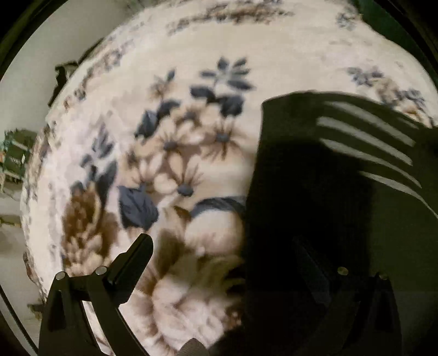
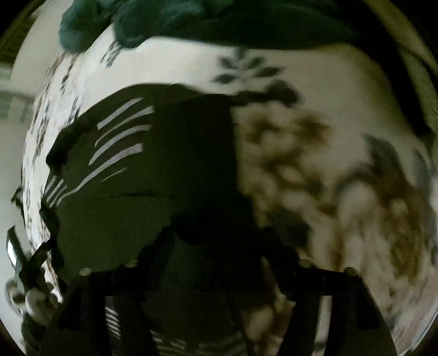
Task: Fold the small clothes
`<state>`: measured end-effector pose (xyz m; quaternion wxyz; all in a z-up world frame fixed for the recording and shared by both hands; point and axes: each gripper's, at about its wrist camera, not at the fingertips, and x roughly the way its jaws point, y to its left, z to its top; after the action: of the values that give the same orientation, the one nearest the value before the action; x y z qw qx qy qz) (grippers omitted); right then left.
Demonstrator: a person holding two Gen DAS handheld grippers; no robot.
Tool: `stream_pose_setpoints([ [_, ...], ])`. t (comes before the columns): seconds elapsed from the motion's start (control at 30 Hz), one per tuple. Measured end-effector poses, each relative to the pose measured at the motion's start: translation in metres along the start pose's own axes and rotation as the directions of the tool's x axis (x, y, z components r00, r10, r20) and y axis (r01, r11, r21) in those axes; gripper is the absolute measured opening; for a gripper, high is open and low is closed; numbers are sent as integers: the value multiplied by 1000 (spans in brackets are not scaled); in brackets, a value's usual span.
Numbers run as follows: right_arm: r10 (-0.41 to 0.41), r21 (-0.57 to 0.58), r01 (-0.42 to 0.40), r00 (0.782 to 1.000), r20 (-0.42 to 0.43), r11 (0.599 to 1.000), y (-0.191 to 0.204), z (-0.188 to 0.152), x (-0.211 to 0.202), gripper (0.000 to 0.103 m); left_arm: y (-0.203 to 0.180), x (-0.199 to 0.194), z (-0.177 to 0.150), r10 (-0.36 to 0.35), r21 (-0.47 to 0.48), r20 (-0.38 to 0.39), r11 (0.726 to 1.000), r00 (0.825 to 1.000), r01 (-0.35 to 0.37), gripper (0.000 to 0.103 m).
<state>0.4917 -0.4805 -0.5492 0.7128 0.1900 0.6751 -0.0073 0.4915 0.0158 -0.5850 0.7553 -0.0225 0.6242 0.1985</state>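
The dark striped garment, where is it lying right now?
The dark striped garment lies on the floral blanket, at the right of the left wrist view; in the right wrist view it is centre-left, below a teal cloth.

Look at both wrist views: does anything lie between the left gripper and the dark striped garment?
Nothing visible does. The left gripper is open right at the edge of the dark striped garment, with only the floral blanket beneath.

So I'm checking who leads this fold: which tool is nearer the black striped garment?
Hard to call, probably the right. The right tool hangs directly over the black striped garment, possibly touching it. The left tool straddles its edge, one finger over the floral blanket.
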Motion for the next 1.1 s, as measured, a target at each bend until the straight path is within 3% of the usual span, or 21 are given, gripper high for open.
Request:
stream_pose_setpoints([
  [0.07, -48, -87, 54, 996, 71, 995, 12, 0, -11, 27, 5, 3, 6, -15, -27, 4, 1000, 1000, 15, 103],
  [0.17, -99, -117, 103, 994, 44, 988, 11, 1, 0, 28, 14, 8, 11, -41, -60, 2, 997, 999, 41, 103],
  [0.27, -134, -94, 137, 990, 39, 986, 7, -4, -6, 53, 16, -8, 8, -34, -27, 38, 999, 999, 35, 103],
  [0.3, -147, -94, 150, 988, 37, 984, 8, -8, -11, 67, 14, -22, 1, -34, 5, 69, 999, 997, 34, 103],
  [0.33, -133, -89, 136, 990, 39, 987, 8, -15, -21, 74, 14, -29, -3, -40, 24, 79, 999, 996, 38, 103],
  [0.4, -116, -66, 119, 992, 38, 991, 6, -29, -42, 81, 11, -59, -24, -72, 75, 107, 995, 992, 64, 103],
  [0.57, -93, -93, 94, 996, 13, 991, -1, -74, -104, 82, -10, -120, -84, -151, 170, 141, 977, 979, 126, 103],
  [0.7, -105, -168, 97, 994, -35, 981, -10, -108, -141, 82, -46, -165, -154, -252, 219, 69, 948, 965, 231, 103],
  [0.77, -115, -198, 100, 991, -64, 975, -11, -112, -148, 82, -71, -181, -205, -295, 257, -7, 923, 955, 287, 103],
  [0.87, -109, -225, 79, 986, -124, 971, -36, -119, -160, 82, -109, -190, -267, -302, 299, -109, 899, 947, 321, 103],
  [0.93, -90, -227, 53, 984, -156, 972, -49, -117, -159, 82, -142, -186, -321, -296, 317, -208, 881, 932, 350, 103],
  [1.03, -60, -228, 19, 983, -175, 974, -72, -101, -149, 82, -180, -179, -374, -290, 326, -288, 867, 913, 378, 103],
  [1.1, -22, -214, -15, 985, -170, 977, -78, -82, -134, 82, -208, -166, -408, -265, 353, -322, 858, 909, 374, 103],
])
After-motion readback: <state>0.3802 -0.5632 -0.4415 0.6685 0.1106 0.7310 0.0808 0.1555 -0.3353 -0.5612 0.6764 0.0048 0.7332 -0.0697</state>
